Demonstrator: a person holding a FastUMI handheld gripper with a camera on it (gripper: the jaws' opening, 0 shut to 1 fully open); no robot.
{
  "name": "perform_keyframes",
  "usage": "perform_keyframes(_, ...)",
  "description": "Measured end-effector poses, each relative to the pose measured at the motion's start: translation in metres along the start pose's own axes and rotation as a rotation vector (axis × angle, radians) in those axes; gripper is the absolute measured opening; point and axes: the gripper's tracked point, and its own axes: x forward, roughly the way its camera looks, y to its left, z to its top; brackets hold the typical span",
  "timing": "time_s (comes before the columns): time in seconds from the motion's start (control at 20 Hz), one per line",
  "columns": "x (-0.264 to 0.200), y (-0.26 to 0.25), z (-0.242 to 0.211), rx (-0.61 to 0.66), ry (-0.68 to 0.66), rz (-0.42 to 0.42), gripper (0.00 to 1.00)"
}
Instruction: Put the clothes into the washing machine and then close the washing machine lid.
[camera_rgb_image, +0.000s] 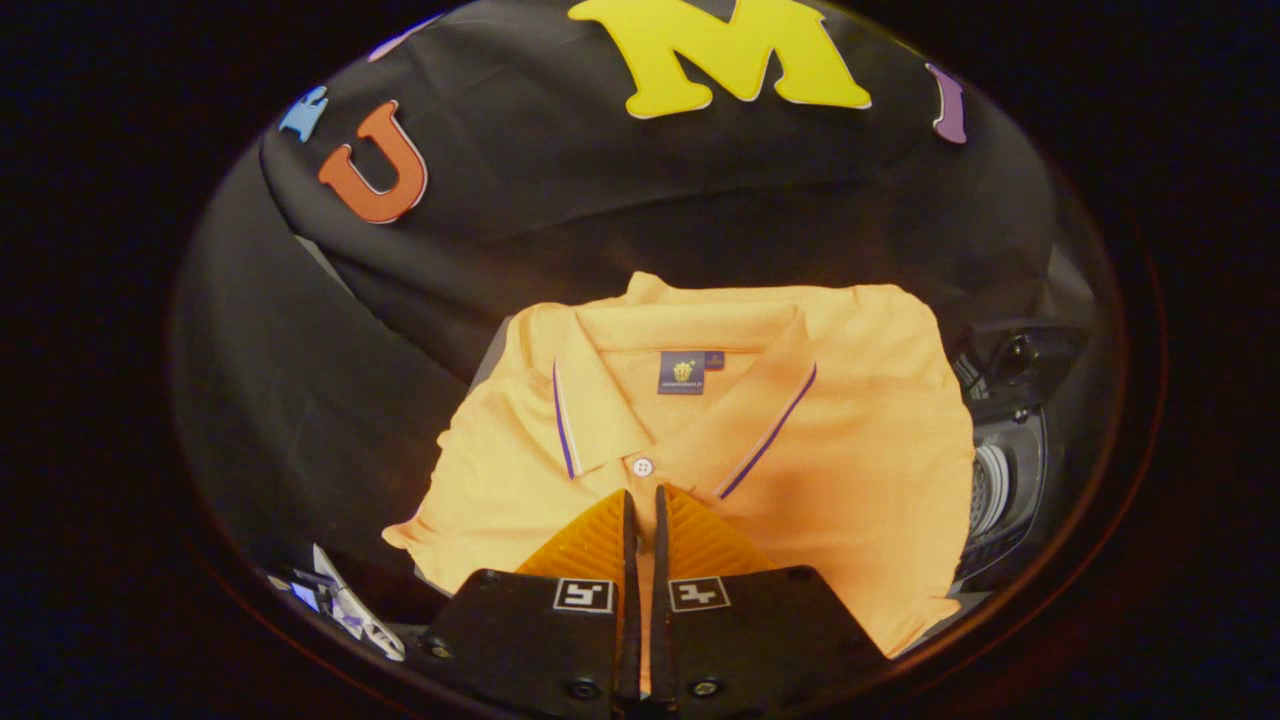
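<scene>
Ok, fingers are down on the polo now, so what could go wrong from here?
1. The hand-held gripper looks nearly shut just below the button on the orange polo shirt; whether cloth is pinched is unclear, so it may lift nothing or a thin fold that slips.
2. The shirt lies folded and broad; lifted from one point it may unfold, drape, and snag on the dark machine part beside it.
</scene>
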Motion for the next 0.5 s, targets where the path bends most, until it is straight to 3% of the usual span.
perform_keyframes(0.5,-0.038,-0.012,0.029,0.006,-0.107,-0.054,0.07)
